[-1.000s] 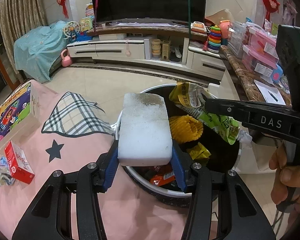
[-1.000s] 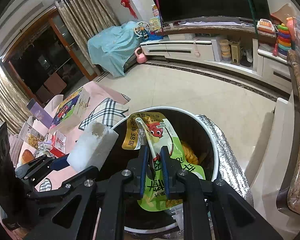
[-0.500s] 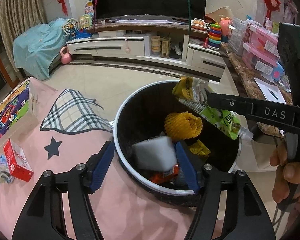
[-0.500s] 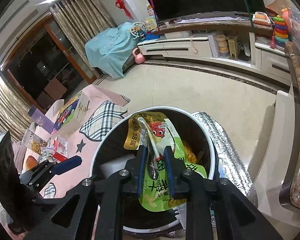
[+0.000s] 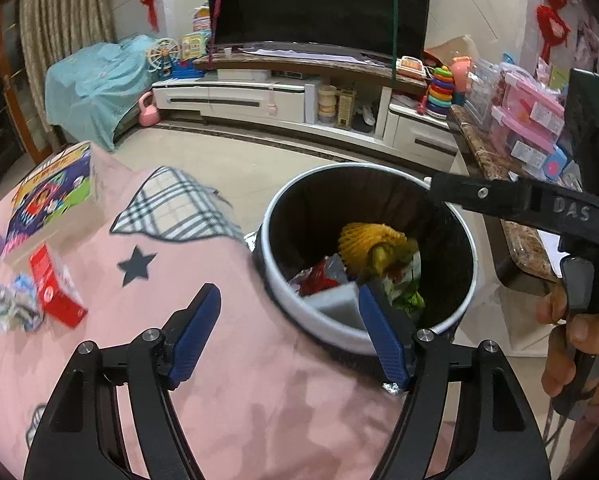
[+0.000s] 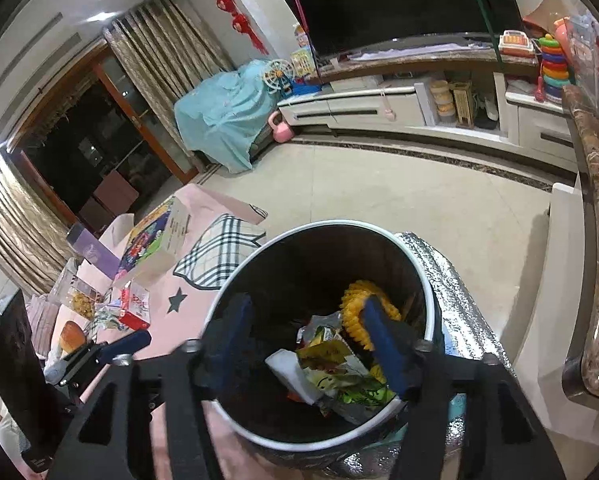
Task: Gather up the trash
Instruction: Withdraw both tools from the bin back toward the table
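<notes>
The black trash bin with a white rim (image 5: 472, 248) stands beside the pink-clothed table. A white foam block (image 5: 334, 306), a yellow foam net (image 5: 362, 239) and a green snack bag (image 5: 408, 295) lie inside it. My left gripper (image 5: 289, 314) hovers over the bin's near-left rim; its jaws are opening and hold nothing. My right gripper (image 6: 307, 338) hangs above the bin (image 6: 428, 292), jaws opening and empty. Below it the snack bag (image 6: 335, 364) rests on the foam block (image 6: 289, 374) beside the net (image 6: 355, 300).
A red carton (image 5: 55, 288), a crumpled wrapper (image 5: 13, 309) and a colourful box (image 5: 51, 200) lie on the pink cloth (image 5: 239, 380). Silver foil (image 6: 459, 304) wraps the bin's outside. A marble counter (image 5: 495, 176) stands to the right. A hand (image 5: 571, 340) grips the right tool.
The left gripper let the foam block fall into the bin and shifted left towards the table. The right gripper opened and the snack bag dropped into the bin.
</notes>
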